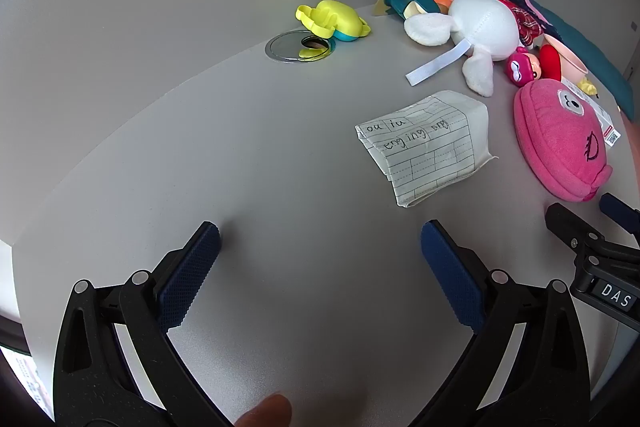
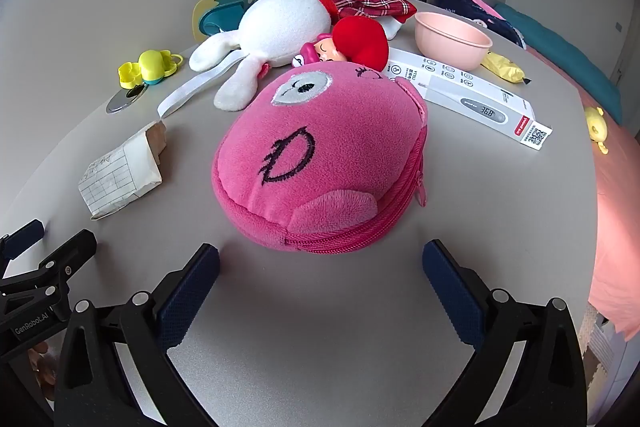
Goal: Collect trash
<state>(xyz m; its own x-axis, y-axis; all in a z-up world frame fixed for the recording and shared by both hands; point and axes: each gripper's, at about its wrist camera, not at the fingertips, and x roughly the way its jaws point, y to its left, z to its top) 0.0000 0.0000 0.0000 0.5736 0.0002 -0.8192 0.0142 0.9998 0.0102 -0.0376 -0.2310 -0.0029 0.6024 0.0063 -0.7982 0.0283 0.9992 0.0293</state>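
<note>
Grey table [image 2: 320,347] throughout. Bright pink plush pouch [image 2: 320,163] with black stitched eye and white patch. White plush rabbit [image 2: 280,27]. Red tartan doll dress [image 2: 360,1]. Pale pink bowl [image 2: 452,41]. Yellow and turquoise toy [image 1: 332,21]. Folded white paper [image 1: 424,147] ruled in grey, black handwriting. White thermometer box [image 2: 472,95]. Navy blue textured pads [image 2: 188,295] on black gripper arms.

Right hand-held gripper [image 2: 320,259] spread wide, empty, near pink pouch [image 2: 320,155]; folded paper [image 2: 120,175] left.

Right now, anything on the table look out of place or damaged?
Yes: the folded lined paper with handwriting lies creased among toys, beside the pink plush pouch. It looks like trash. Nothing spilled.
</note>
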